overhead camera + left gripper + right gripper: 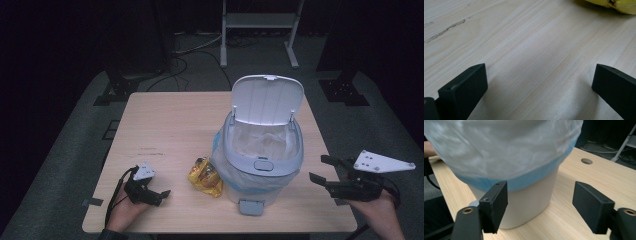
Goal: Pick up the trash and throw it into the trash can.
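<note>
My right hand-held gripper (325, 170) is wide, empty, beside the bin (260, 165). My left hand-held gripper (159, 195) rests wide on the desk (165, 130) near the yellow packet (205, 176).

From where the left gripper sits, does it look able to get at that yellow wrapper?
Probably yes. The left gripper rests open on the table, and the wrapper lies a short way to its right with bare wood between them. The bin stands on the wrapper's far side, not in the way.
</note>
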`<state>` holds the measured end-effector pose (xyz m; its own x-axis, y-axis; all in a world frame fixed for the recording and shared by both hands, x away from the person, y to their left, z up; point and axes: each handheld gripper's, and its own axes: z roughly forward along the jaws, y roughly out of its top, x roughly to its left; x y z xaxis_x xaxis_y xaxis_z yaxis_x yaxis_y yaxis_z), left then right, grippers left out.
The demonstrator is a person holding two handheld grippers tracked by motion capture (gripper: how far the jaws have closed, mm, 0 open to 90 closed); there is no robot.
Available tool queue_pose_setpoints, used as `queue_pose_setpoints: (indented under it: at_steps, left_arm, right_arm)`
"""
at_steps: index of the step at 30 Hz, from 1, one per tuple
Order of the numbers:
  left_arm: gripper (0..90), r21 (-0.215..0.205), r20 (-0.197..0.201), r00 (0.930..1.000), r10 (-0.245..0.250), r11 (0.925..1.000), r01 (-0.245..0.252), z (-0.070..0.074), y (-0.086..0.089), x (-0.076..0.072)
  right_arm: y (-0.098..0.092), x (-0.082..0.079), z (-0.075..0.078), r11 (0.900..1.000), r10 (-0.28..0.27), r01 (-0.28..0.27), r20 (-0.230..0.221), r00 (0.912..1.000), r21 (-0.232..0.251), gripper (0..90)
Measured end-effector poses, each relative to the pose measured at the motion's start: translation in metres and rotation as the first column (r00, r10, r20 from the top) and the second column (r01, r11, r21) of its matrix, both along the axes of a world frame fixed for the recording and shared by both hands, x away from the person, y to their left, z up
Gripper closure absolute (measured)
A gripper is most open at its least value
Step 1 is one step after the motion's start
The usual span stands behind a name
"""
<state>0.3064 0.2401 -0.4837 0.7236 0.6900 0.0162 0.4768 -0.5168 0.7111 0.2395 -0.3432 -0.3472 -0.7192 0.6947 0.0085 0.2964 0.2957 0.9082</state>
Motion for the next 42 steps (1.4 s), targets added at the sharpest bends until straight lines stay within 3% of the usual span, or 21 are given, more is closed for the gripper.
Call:
queue_pose_setpoints:
  at_steps: [6, 7, 16, 21, 28, 42]
  left_arm:
    - [0.0, 0.000, -0.001, 1.0000, 0.000, 1.0000, 0.000, 0.000, 0.000, 0.000]
    - [0.0, 0.002, 0.000, 1.0000, 0.000, 1.0000, 0.000, 0.000, 0.000, 0.000]
    - [0.0, -0.021, 0.015, 0.9999, 0.000, 0.9998, 0.000, 0.008, -0.001, -0.002]
    - [0.0, -0.030, 0.022, 0.9997, -0.010, 0.9995, 0.010, 0.014, -0.004, -0.005]
    - [0.0, -0.096, 0.032, 0.9990, -0.031, 0.9948, 0.034, 0.025, -0.011, -0.008]
    - [0.0, -0.125, 0.069, 0.9935, -0.090, 0.9873, 0.099, 0.040, -0.036, -0.014]
  right_arm:
    - [-0.003, 0.005, -0.018, 1.000, -0.025, 0.025, -0.014, 0.9996, 0.003, 20.9]
    - [-0.004, 0.008, -0.027, 0.999, -0.033, 0.033, -0.030, 0.9990, 0.003, 18.8]
    - [-0.007, 0.017, -0.058, 0.997, -0.069, 0.066, -0.078, 0.9946, -0.038, 13.2]
    - [-0.010, 0.022, -0.075, 0.994, -0.102, 0.098, -0.081, 0.9914, -0.054, 11.5]
    - [-0.010, 0.026, -0.095, 0.992, -0.099, 0.090, -0.096, 0.9905, -0.089, 9.3]
    - [-0.007, 0.036, -0.125, 0.987, -0.095, 0.071, -0.165, 0.9818, -0.147, 8.9]
